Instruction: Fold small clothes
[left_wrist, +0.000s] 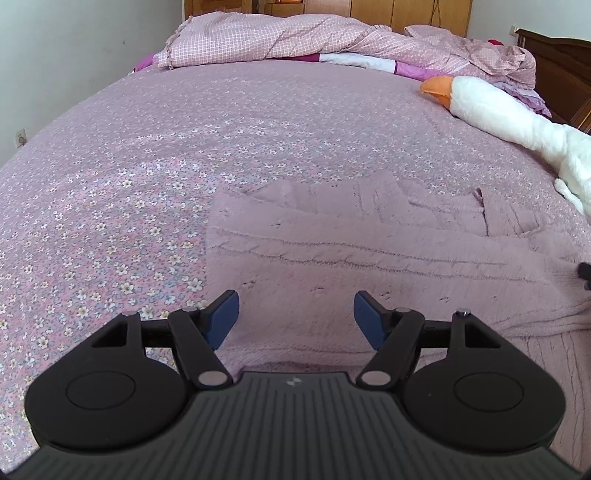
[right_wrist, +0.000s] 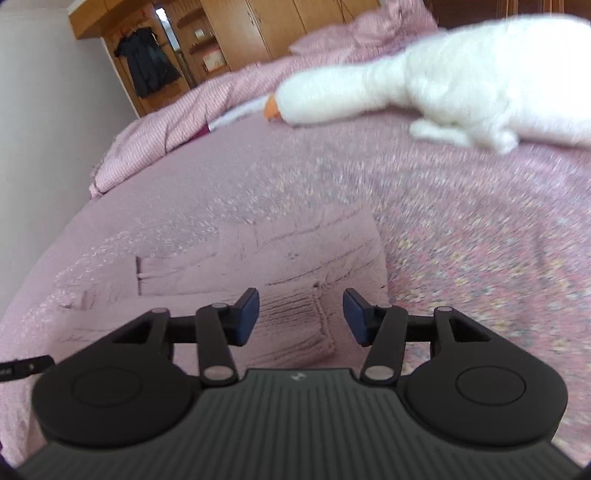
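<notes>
A small pale pink knitted garment (left_wrist: 369, 254) lies spread flat on the floral pink bedspread (left_wrist: 129, 177). My left gripper (left_wrist: 295, 319) is open and empty, hovering over the garment's near left part. In the right wrist view the same garment (right_wrist: 266, 266) lies below and ahead. My right gripper (right_wrist: 301, 317) is open and empty, just above a ribbed cuff or hem (right_wrist: 295, 321) at the garment's near right edge. This view is motion-blurred.
A white plush goose (left_wrist: 517, 122) with an orange beak lies at the right of the bed, also in the right wrist view (right_wrist: 424, 85). A crumpled pink checked quilt (left_wrist: 295, 37) lies at the far end. Wooden wardrobes (right_wrist: 240, 29) stand behind.
</notes>
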